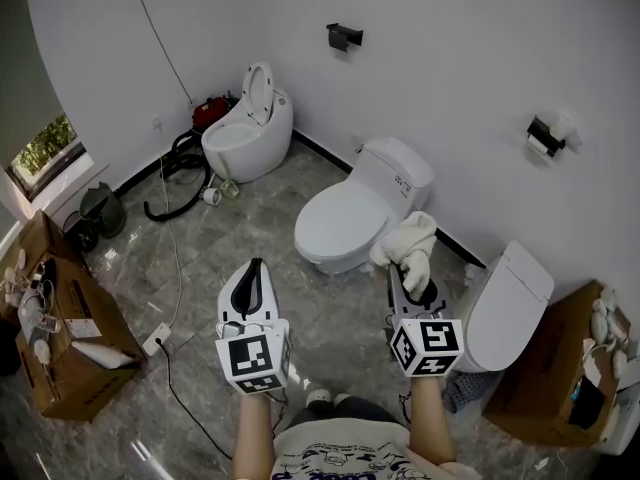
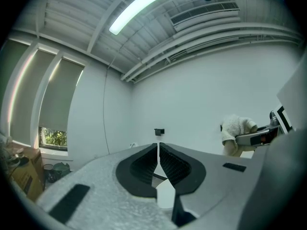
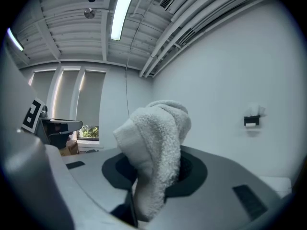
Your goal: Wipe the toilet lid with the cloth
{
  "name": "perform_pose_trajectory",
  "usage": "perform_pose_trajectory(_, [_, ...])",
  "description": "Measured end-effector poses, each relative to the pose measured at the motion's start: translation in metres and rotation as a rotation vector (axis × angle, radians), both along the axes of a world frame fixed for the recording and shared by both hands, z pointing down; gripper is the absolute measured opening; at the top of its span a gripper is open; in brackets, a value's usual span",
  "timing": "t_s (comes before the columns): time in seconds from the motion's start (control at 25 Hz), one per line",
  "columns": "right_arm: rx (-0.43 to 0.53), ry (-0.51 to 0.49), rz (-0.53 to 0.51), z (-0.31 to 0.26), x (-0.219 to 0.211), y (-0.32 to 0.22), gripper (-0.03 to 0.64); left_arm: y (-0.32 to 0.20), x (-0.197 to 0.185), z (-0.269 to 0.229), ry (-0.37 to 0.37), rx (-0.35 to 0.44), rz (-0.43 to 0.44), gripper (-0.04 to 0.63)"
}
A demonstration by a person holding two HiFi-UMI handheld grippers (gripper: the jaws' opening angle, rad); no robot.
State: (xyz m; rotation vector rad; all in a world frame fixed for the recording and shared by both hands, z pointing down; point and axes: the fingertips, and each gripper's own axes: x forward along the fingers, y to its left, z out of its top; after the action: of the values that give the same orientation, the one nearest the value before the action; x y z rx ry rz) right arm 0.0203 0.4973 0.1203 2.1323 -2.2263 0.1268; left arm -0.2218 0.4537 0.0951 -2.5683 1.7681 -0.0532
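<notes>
The right tool (image 1: 404, 273) was clamped on the white cloth (image 1: 410, 240). In the right gripper view, the fluffy fabric bunched up from between the jaws and drooped over them. In the head view, the cloth hung in the air just off the right side of the middle toilet (image 1: 385, 173), apart from its closed toilet lid (image 1: 342, 218), which lay ahead and to the left of that tool. The left tool (image 1: 254, 266) was held level beside the right one. Its jaws were together with only a thin slit between the pads and nothing in them. It pointed toward the grey tiled floor (image 1: 250, 233) in front of the toilet. Another toilet (image 1: 248, 133) with its lid raised stood further back by the wall.
</notes>
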Motion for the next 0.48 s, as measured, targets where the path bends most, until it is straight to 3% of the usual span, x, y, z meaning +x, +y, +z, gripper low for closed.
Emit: perform_pose_trajectory(0.48, [-0.042,0.018,0.007,0.017,0.002,-0.035,0.117,-0.042,-0.007,0.023,0.013,-0.052,-0.007,0.018])
